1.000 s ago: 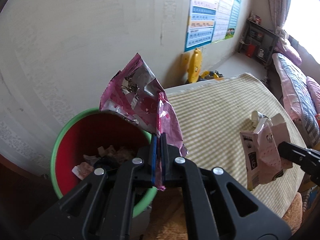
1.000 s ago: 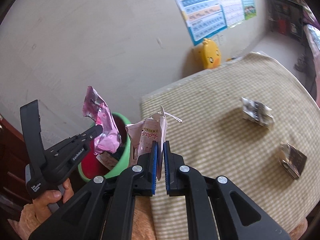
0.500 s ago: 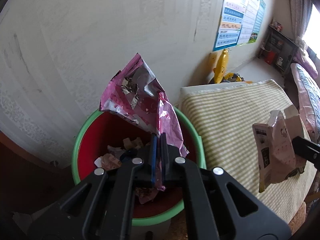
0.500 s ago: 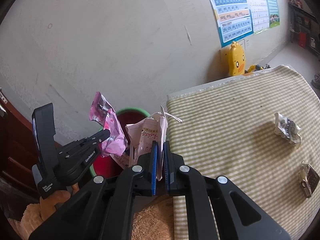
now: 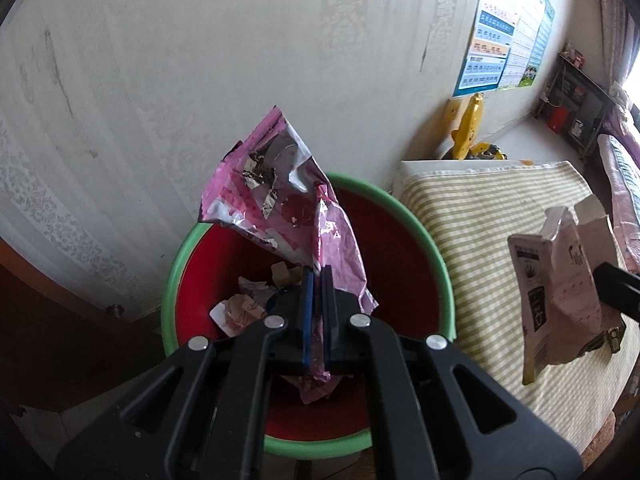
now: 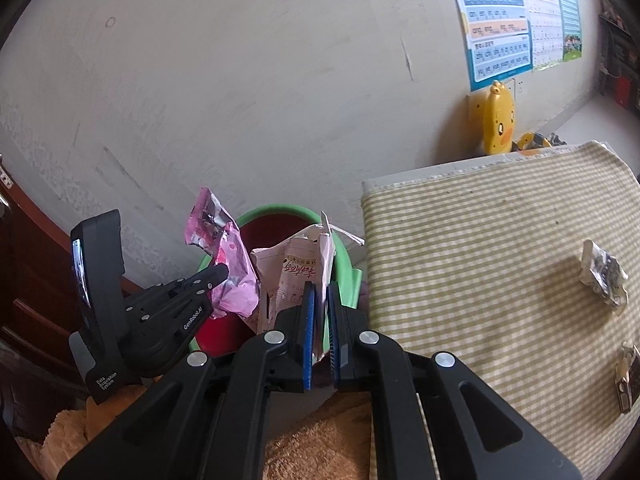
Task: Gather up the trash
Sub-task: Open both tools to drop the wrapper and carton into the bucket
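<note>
Pink wrapper [image 5: 288,204] pinched in left tool [image 5: 317,276]

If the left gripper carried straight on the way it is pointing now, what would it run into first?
Most likely the trash already lying in the red bin. The left gripper, shut on the pink wrapper, points down into the bin's opening, with paper scraps just beyond its tips. Depth is hard to judge.

Soft daylight enters from a blown-out window [image 5: 634,76] at the far right, leaving the wall [image 5: 200,60] evenly bright, while fisheye bending curves the edges into dark corners and the crumpled wrapper [image 6: 604,276] casts a faint shadow.
</note>
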Action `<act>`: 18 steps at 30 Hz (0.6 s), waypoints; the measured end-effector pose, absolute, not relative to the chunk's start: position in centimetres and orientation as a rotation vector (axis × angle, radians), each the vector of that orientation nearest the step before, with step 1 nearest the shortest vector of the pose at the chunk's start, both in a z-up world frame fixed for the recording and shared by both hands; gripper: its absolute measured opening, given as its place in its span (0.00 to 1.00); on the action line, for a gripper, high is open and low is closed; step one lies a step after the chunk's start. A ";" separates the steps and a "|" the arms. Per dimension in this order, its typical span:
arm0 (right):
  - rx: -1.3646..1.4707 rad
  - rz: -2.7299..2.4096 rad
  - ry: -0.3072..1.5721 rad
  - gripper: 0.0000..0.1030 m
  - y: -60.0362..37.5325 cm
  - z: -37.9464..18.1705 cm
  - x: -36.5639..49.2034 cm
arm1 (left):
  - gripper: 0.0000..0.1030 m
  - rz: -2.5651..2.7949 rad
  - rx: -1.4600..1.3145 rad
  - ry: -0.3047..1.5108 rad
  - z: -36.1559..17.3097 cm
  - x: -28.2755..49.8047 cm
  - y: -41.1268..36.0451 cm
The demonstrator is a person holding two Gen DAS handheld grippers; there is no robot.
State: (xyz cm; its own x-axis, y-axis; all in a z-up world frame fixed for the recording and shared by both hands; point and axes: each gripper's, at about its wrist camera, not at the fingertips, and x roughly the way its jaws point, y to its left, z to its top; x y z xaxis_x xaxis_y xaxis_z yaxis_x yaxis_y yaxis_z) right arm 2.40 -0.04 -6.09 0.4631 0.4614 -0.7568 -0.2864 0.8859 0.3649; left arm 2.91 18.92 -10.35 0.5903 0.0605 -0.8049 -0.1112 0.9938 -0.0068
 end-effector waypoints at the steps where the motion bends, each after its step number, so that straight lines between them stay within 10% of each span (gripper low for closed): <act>1: 0.191 0.467 0.989 0.05 0.3 -6.1 2.6 | 0.03 0.105 -0.061 0.937 -10.5 2.9 19.2; 10: 0.172 0.509 0.985 0.07 3.2 -6.0 4.2 | 0.04 0.152 -0.074 0.956 -11.2 2.9 21.1; 12: 0.176 0.530 0.975 0.09 4.2 -5.9 4.5 | 0.34 0.191 -0.082 0.955 -11.2 2.7 21.7; 14: 0.209 0.547 0.971 0.34 4.7 -5.8 4.8 | 0.56 0.216 -0.113 0.936 -11.0 2.4 22.5; 18: 0.232 0.558 0.962 0.39 4.6 -5.9 5.0 | 0.57 0.234 -0.104 0.937 -10.8 2.2 22.9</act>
State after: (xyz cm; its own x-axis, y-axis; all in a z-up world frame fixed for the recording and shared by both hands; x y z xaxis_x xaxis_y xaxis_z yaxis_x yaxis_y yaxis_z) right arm 4.95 4.62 -5.87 0.4451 0.5453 -0.7103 -0.3451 0.8364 0.4258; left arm 2.20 22.94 -10.81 0.5693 0.1543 -0.8075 -0.2440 0.9697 0.0132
